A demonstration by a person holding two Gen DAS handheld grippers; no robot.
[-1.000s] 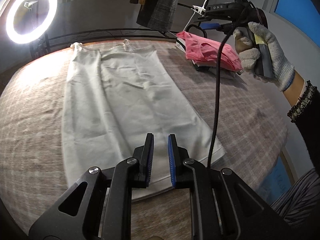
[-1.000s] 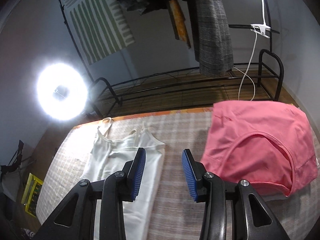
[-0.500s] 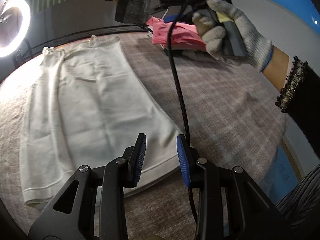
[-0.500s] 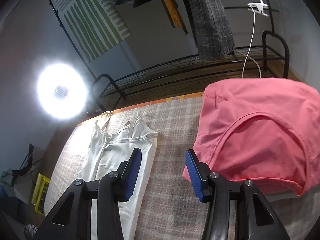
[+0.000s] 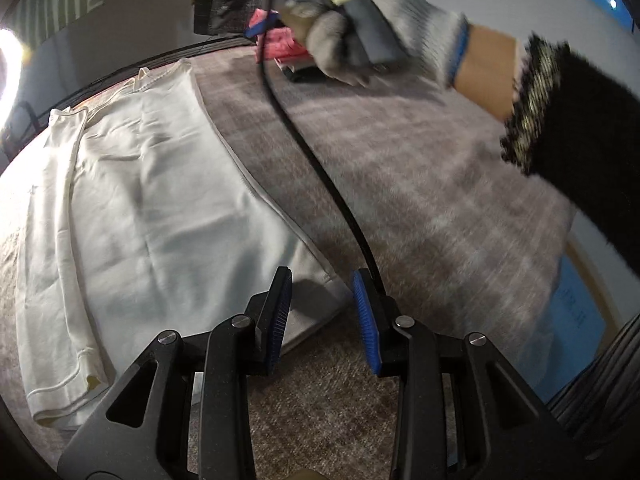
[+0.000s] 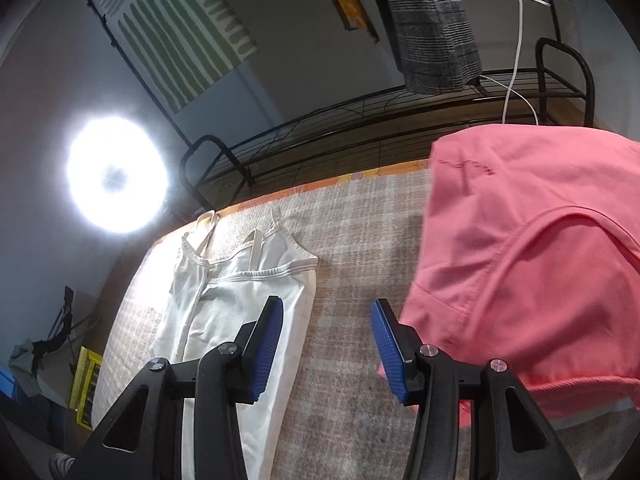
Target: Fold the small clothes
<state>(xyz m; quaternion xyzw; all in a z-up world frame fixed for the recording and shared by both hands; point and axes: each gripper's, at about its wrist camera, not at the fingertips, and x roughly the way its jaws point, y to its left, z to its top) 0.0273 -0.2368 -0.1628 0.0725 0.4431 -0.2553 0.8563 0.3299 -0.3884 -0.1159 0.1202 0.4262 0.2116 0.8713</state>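
Gloved right hand (image 5: 372, 28) raised (left gripper (image 5: 322, 312) low)

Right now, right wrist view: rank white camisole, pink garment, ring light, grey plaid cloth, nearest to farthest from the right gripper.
From the right gripper:
1. white camisole and pink garment: flanking the fingers, left and right; too close to call.
2. ring light: beyond the bed's far left edge.
3. grey plaid cloth: hanging above the rack, top.

Ring light (image 6: 116, 174) glares beside black metal rack (image 6: 400, 120).
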